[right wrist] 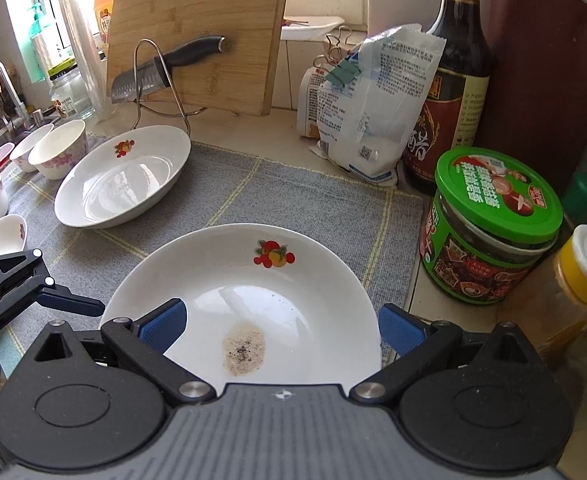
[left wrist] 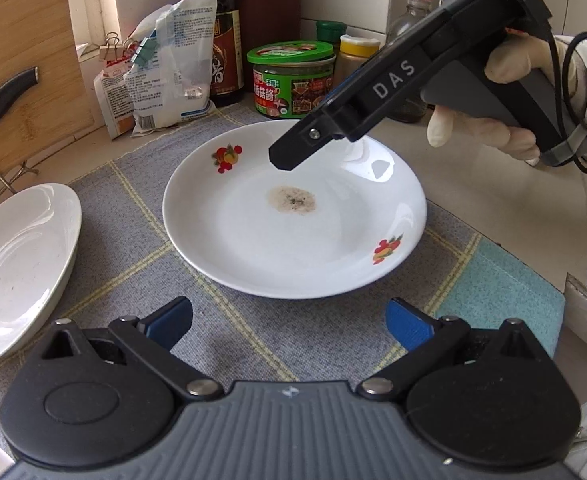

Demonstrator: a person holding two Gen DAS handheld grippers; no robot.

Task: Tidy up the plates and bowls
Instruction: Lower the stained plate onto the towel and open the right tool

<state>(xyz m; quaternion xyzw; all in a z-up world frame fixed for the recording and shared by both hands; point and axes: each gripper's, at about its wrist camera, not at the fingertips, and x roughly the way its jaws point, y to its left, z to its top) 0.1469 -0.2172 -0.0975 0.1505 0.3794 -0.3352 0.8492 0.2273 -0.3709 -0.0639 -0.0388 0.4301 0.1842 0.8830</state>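
Right tool (right wrist: pixel 281 326) hovers spread over stained plate (right wrist: pixel 249 280).

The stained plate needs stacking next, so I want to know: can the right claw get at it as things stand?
Probably yes. The right claw is open and hangs over the stained plate, with nothing between them. The green-lidded jar stands off to one side, and the left claw waits short of the rim.

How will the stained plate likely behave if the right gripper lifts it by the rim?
The plate looks like glazed ceramic, so probably stiff, fragile and slick under the right gripper. Its sloped rim may tilt in a one-sided grasp. The stain looks dried, unlikely to spill.
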